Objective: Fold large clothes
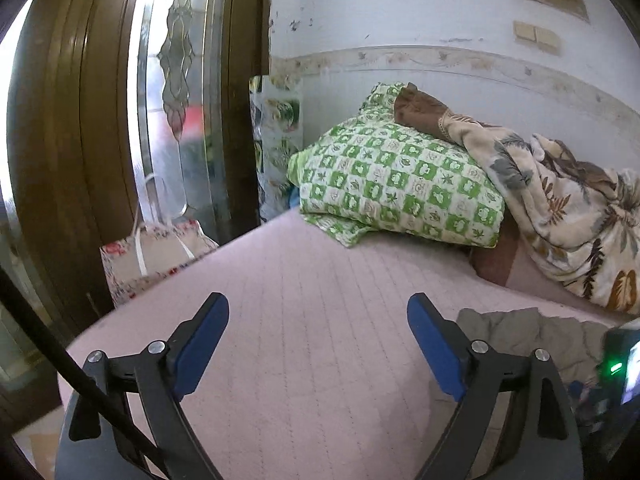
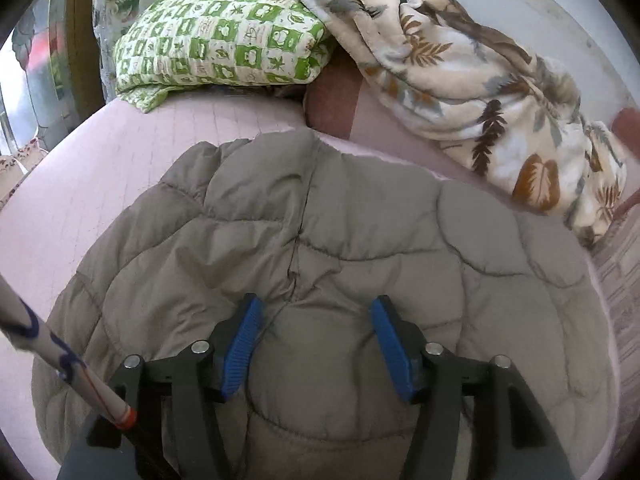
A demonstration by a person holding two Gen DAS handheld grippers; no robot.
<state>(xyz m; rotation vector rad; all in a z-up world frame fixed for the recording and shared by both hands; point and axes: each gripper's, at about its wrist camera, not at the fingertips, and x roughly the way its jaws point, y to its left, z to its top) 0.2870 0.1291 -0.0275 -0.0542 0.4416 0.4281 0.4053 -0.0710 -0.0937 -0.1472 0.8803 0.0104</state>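
While both hand-held grippers gape, the grey jacket (image 2: 320,240) lies on the bed (image 2: 100,168)

Soft daylight enters through the glass door (image 1: 176,92) at far left, blown out to white glare along its edge. Shadows on the bed (image 1: 304,320) are faint. Fisheye distortion bends both views, with dark vignetted corners and blurred margins.
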